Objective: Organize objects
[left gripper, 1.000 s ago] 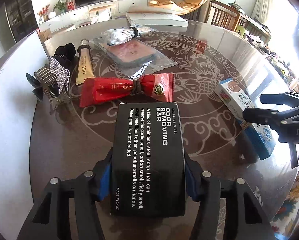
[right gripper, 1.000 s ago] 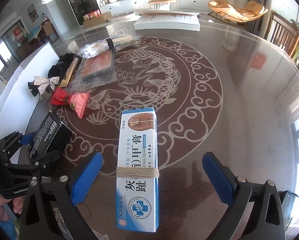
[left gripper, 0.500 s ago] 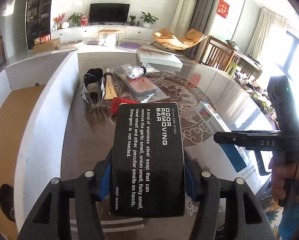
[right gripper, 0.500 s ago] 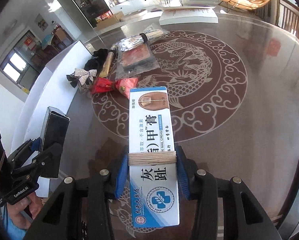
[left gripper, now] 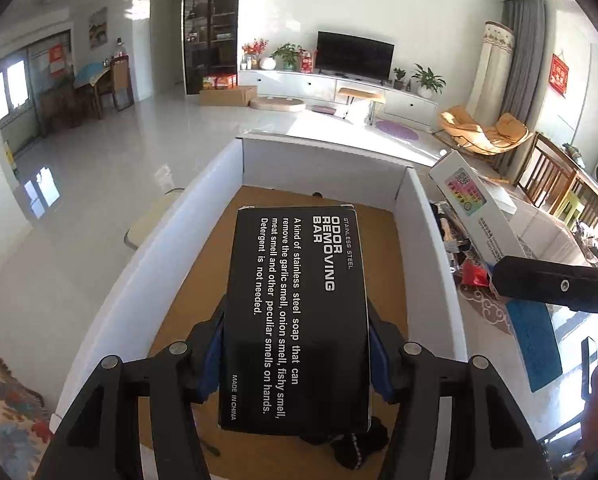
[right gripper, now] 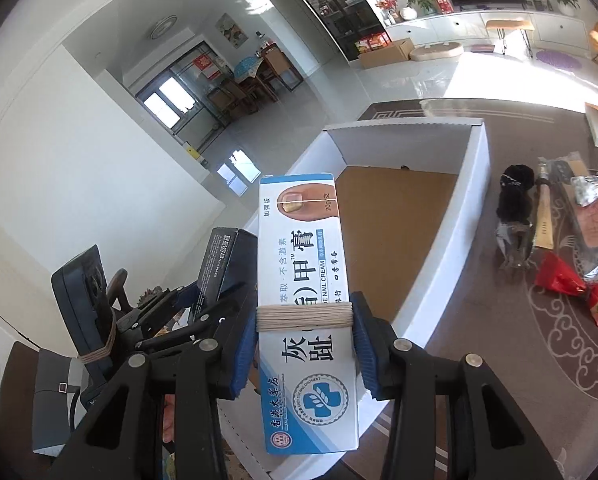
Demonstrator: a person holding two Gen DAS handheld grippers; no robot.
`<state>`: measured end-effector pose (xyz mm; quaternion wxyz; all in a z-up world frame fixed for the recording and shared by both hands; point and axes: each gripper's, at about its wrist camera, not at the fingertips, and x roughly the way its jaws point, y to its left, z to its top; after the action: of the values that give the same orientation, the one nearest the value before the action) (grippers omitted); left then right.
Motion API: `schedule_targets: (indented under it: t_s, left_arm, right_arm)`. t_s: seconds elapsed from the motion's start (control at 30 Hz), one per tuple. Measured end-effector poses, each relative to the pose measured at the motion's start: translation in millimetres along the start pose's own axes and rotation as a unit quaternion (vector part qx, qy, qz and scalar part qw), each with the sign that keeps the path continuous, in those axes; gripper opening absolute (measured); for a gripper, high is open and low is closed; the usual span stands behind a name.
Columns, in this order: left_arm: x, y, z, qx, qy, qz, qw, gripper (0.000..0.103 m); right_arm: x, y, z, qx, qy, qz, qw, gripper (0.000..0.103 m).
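Clamped between the fingers of the left gripper [left gripper: 295, 354]: a black box [left gripper: 297, 312] printed in white "STAINLESS STEEL ODOR REMOVING BAR", then "A kind of stainless steel soap that can remove the garlic smell, onion smell, fishy smell, meat smell and other peculiar smells on hands. Detergent is not needed." and "MADE IN CHINA". Held above the white carton [left gripper: 427, 232] with its brown floor, which spreads ahead of and below the fingertips. Under the box's near end, a dark fabric item [left gripper: 355, 448] on the carton floor.

Gripped tight between the blue pads [right gripper: 365, 344] of the right gripper [right gripper: 305, 346]: a white and blue nail cream box [right gripper: 305, 280], Chinese lettering, "NAIL CREAM", "20g", a toenail picture at the far end, string wound around it at the fingers. Just closed on it. Beyond its tip, the same carton.

Right of those fingers, on the patterned desk [right gripper: 499, 360]: a black hair clip [right gripper: 515, 204], a gold tube [right gripper: 545, 220], a foil packet [right gripper: 595, 216], a red wrapper [right gripper: 571, 284].
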<state>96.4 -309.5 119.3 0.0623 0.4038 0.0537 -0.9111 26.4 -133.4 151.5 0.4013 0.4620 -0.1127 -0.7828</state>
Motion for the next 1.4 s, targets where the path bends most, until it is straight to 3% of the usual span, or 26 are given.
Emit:
schedule_targets:
  t_s: [0.03, 0.1, 0.13, 0.17, 0.33, 0.5, 0.63, 0.67, 0.73, 0.87, 1.1, 1.4]
  left_arm:
    - [11, 9, -4, -0.002, 0.022, 0.019, 0.9996, 0.059]
    - [33, 21, -14, -0.004, 0.062, 0.053, 0.9966, 0.075]
    - [41, 24, -19, -0.007, 0.074, 0.065, 0.9951, 0.088]
    - [44, 24, -24, -0.008, 0.079, 0.071, 0.9943, 0.090]
    - [33, 1, -35, 0.002, 0.042, 0.061, 0.9972, 0.090]
    - [-3, -45, -29, 0.012, -0.022, -0.021, 0.9995, 0.090]
    - [-28, -114, -28, 0.054, -0.054, -0.090, 0.9930, 0.097]
    - [-32, -132, -29, 0.064, -0.058, -0.107, 0.9905, 0.102]
    - [-39, -167, -34, 0.078, -0.063, -0.140, 0.9851, 0.103]
    - [-21, -233, -46, 0.104, -0.028, -0.189, 0.9761, 0.103]
    - [68, -309, -70, 0.130, 0.041, -0.174, 0.9752, 0.103]
    - [134, -343, -69, 0.153, 0.038, -0.122, 0.9799, 0.103]
  right_arm:
    - [20, 6, -3, -0.009, 0.016, -0.008, 1.000, 0.045]
    - [52, 12, -12, -0.021, 0.047, -0.033, 0.998, 0.054]
    - [59, 13, -18, -0.026, 0.049, -0.044, 0.997, 0.069]
    - [60, 12, -25, -0.032, 0.043, -0.051, 0.997, 0.077]
    - [20, -1, -50, -0.095, -0.041, -0.143, 0.984, 0.091]
    - [-37, -54, -72, -0.102, -0.116, -0.268, 0.951, 0.103]
    - [-58, -124, -97, -0.083, -0.092, -0.359, 0.925, 0.103]
    - [-68, -143, -103, -0.068, -0.083, -0.376, 0.920, 0.103]
    - [-85, -182, -116, -0.032, -0.073, -0.400, 0.913, 0.103]
    - [-120, -237, -138, 0.024, -0.060, -0.452, 0.890, 0.103]
    - [-141, -287, -146, 0.055, -0.043, -0.477, 0.876, 0.103]
    - [-144, -297, -147, 0.076, -0.049, -0.448, 0.890, 0.103]
